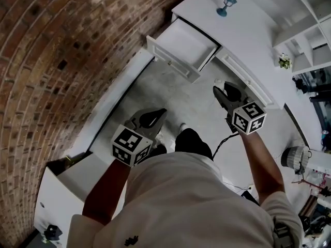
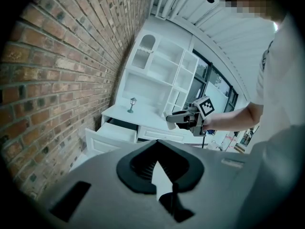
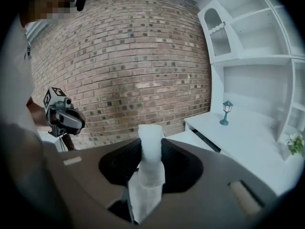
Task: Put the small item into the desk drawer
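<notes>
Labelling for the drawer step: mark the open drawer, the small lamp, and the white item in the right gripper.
open drawer (image 1: pixel 186 44), head view, bare inside floor
small lamp (image 1: pixel 226 5), head view, its stem
white item (image 3: pixel 150 151), right gripper view, middle of its body

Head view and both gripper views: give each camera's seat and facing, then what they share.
Head view: on the person's head, facing steeply down at floor, open drawer, desk; shows torso, both arms, left gripper, right gripper.
Left gripper view: rides the left gripper, faces desk and shelves; shows the right gripper and forearm.
Right gripper view: rides the right gripper, faces the brick wall; jaws hold a white item; shows the left gripper.
Shared: the small lamp, in all three.
</notes>
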Demonstrator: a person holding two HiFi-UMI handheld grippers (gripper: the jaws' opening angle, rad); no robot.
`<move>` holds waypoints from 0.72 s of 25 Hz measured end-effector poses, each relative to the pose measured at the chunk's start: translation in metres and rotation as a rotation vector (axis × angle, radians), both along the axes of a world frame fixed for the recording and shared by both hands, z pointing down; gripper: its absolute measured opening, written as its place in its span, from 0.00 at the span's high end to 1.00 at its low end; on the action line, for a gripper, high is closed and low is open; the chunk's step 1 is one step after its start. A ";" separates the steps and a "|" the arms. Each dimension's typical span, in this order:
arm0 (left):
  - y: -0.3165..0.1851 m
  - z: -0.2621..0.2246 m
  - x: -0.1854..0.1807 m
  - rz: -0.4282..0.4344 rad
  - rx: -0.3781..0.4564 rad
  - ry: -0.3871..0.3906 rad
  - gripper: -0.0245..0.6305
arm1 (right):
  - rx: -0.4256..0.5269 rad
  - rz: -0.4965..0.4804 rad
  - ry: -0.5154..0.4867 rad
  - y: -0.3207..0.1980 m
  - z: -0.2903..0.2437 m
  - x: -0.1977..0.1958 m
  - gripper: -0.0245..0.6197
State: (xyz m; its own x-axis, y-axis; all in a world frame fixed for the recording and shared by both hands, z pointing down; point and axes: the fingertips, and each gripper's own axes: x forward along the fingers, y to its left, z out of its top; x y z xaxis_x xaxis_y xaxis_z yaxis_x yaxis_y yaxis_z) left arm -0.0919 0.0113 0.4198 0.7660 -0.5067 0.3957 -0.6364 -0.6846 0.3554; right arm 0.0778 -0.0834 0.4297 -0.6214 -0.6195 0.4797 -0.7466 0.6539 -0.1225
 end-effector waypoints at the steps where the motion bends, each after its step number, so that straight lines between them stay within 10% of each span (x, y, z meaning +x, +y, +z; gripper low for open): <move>1: -0.007 0.000 -0.002 -0.007 0.000 0.000 0.95 | 0.002 -0.003 0.003 -0.011 0.001 -0.001 0.75; 18: -0.166 0.000 0.001 -0.172 -0.034 -0.037 0.95 | -0.011 -0.222 0.121 -0.212 0.074 -0.019 0.75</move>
State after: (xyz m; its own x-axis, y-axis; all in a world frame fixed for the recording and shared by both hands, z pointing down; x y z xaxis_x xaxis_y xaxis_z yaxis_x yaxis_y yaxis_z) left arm -0.0914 -0.1545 0.4200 0.6536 -0.6151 0.4410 -0.7563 -0.5525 0.3504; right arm 0.0585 -0.2949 0.5042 -0.6793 -0.4684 0.5649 -0.5942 0.8028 -0.0488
